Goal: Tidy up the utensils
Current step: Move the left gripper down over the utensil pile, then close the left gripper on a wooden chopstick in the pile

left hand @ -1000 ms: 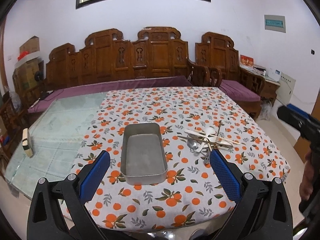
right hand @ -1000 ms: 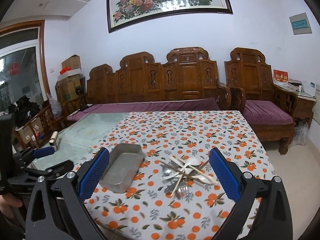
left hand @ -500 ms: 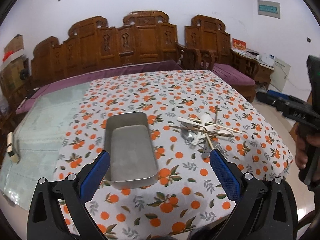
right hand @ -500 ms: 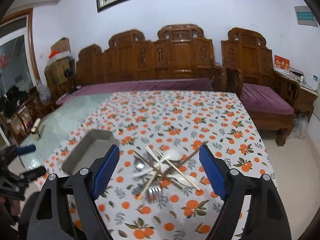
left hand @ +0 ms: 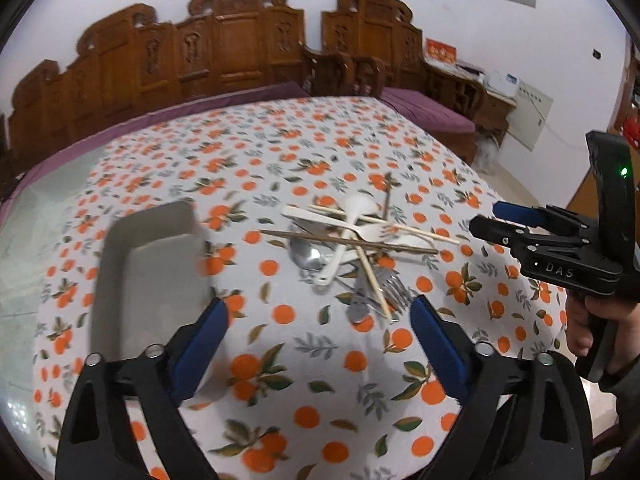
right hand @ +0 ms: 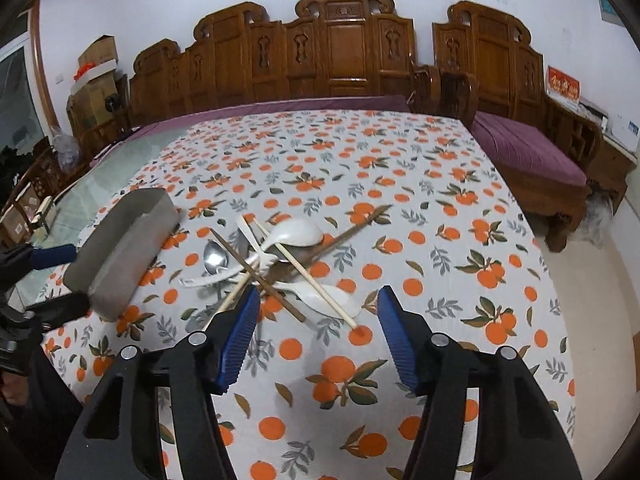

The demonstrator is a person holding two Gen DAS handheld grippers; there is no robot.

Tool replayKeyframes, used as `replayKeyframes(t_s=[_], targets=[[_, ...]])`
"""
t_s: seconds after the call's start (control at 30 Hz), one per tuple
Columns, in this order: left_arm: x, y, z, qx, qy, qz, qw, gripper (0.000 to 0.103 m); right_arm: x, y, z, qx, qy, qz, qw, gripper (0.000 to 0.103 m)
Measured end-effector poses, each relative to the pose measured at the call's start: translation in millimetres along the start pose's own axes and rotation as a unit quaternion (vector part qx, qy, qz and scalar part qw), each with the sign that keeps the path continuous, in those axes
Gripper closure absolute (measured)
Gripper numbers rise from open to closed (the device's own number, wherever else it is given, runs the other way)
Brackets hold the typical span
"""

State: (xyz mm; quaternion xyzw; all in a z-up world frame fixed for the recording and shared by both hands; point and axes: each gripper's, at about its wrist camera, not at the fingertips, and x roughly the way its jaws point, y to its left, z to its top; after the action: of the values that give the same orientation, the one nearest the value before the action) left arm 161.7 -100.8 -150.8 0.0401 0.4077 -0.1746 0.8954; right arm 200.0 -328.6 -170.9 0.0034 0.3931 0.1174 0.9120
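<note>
Approach step: the right claw (right hand: 314, 330), jaws closing on nothing yet, nears the crossed utensil pile (right hand: 276, 264) at mid-tabletop (right hand: 400, 184), the left claw (left hand: 320, 332), empty and also narrowing, hovers beside the metal tray (left hand: 148, 276); next, isolating one chopstick.

Left gripper (left hand: 318, 332): black plastic frame, two triangular arms with cut-out windows, silver round screws at the pivots, blue ribbed pads (left hand: 436, 346) on the inner faces.

Right gripper (right hand: 314, 328): same build, black arms, silver screws, blue ridged pads (right hand: 236, 340). From the left wrist view its body carries white letters "DAS" and a small green light on a black upright handle. Hand (left hand: 588, 320) on the handle; dark grey sleeve (left hand: 624, 376).
</note>
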Motion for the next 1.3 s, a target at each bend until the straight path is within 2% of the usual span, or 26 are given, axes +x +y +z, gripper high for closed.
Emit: replayKeyframes(t_s=[0.2,0.37,0.43,0.53,0.67,0.9,0.97,1.17,1.3], targets=[[38,-18,1,0.005,0.035,-0.029,0.9990,0.035,0,-10,0,0.017,0.006,0.002,1.000,0.040],[68,-31,-1,0.000,0.066,-0.051,0.9965,0.061,1,-9,-1,0.015,0.010,0.002,1.000,0.040],[76,-35,-2,0.000,0.076,-0.054,0.9957,0.065,3,-6,-2,0.012,0.011,0.001,1.000,0.040],[86,-39,-4,0.002,0.086,-0.053,0.9949,0.081,4,-4,-3,0.011,0.011,0.003,1.000,0.040],[88,-42,-6,0.010,0.085,-0.040,0.9955,0.091,5,0,-4,0.007,0.012,0.003,1.000,0.040],[92,-36,-7,0.001,0.094,-0.049,0.9943,0.091,5,3,-4,0.004,0.012,0.004,1.000,0.040],[91,-35,-8,0.001,0.094,-0.049,0.9944,0.096,5,5,-4,0.001,0.013,0.003,1.000,0.040],[63,-21,-7,-0.015,0.065,-0.055,0.9963,0.099,10,10,-6,-0.006,0.020,0.011,1.000,0.040],[36,-10,-6,-0.023,0.041,-0.058,0.9972,0.099,18,15,-8,-0.013,0.027,0.020,0.999,0.046]])
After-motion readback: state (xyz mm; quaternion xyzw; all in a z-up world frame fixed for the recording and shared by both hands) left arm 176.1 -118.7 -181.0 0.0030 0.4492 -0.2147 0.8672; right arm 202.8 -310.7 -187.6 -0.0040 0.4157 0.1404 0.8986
